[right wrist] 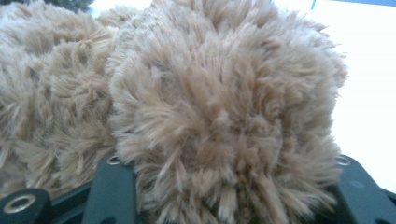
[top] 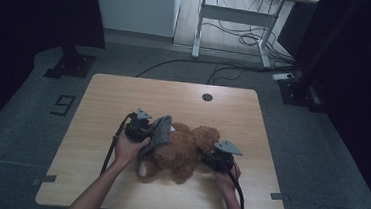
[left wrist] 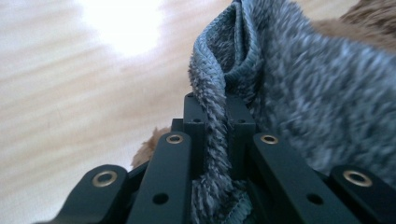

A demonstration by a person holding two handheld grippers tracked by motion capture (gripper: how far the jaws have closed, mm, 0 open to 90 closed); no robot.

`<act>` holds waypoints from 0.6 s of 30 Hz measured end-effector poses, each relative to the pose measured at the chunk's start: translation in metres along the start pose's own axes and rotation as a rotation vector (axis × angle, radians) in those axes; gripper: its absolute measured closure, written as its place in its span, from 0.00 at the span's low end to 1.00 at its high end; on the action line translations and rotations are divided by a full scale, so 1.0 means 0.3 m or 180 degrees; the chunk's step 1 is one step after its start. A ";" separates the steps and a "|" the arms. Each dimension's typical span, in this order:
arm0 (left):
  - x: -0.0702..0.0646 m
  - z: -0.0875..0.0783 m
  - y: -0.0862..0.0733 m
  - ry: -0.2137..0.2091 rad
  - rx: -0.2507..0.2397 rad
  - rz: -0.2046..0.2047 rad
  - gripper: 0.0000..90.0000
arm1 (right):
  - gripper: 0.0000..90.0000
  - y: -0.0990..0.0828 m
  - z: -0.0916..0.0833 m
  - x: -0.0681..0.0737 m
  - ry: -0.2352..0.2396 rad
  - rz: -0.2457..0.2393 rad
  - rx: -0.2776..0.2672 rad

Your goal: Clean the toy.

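Note:
A brown plush teddy bear (top: 182,152) lies on the wooden table (top: 124,94), near the front middle. A grey fuzzy cloth (top: 158,132) drapes over its left side. My left gripper (top: 147,132) is at the bear's left, and in the left gripper view its jaws (left wrist: 215,105) are shut on a folded edge of the grey cloth (left wrist: 303,93). My right gripper (top: 209,159) is against the bear's right side. In the right gripper view a round fluffy part of the bear (right wrist: 224,102) bulges between the jaws (right wrist: 229,186) and hides their tips.
A round cable hole (top: 207,97) sits near the table's far edge. Beyond the table are a white desk frame (top: 240,18), loose floor cables (top: 239,38) and black stand bases at the left (top: 71,65) and right (top: 300,91).

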State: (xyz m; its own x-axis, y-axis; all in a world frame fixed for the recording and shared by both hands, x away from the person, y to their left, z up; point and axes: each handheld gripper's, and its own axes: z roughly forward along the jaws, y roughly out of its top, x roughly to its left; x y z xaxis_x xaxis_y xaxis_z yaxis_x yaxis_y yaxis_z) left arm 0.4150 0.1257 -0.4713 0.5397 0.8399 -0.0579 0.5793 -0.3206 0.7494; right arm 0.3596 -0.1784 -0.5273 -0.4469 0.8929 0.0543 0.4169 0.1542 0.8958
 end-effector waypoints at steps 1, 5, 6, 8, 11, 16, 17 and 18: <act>-0.003 0.001 0.013 -0.0003 -0.0024 0.0004 0.91 | 0.51 0.006 0.016 -0.002 -0.0052 0.0049 -0.0023; -0.055 -0.005 0.108 -0.0127 -0.0180 0.0055 0.91 | 0.51 0.017 0.036 0.008 -0.0133 0.0073 -0.0030; -0.081 -0.004 0.135 -0.0170 -0.0200 0.0105 0.91 | 0.51 0.017 0.034 0.011 -0.0142 0.0045 -0.0026; -0.153 0.008 0.185 -0.0259 -0.0233 0.0212 0.91 | 0.51 0.013 0.027 0.016 -0.0146 0.0040 -0.0021; -0.277 0.056 0.232 -0.0458 -0.0226 0.0301 0.91 | 0.51 0.001 0.010 0.024 -0.0143 0.0040 -0.0039; -0.443 0.177 0.231 -0.0447 -0.0054 0.0571 0.91 | 0.50 -0.026 -0.032 0.040 -0.0130 0.0009 -0.0037; -0.451 0.188 0.224 -0.0431 -0.0055 0.0593 0.91 | 0.50 -0.032 -0.040 0.038 -0.0122 0.0024 -0.0030; -0.449 0.193 0.220 -0.0462 -0.0059 0.0557 0.91 | 0.49 -0.038 -0.047 0.032 -0.0107 0.0052 -0.0028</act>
State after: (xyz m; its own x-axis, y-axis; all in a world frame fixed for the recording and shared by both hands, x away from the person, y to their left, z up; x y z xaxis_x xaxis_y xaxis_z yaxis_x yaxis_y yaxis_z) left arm 0.4160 -0.0339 -0.4523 0.7138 0.7000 -0.0193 0.4586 -0.4465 0.7683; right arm 0.3395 -0.1774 -0.5308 -0.4132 0.9090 0.0543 0.4168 0.1358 0.8988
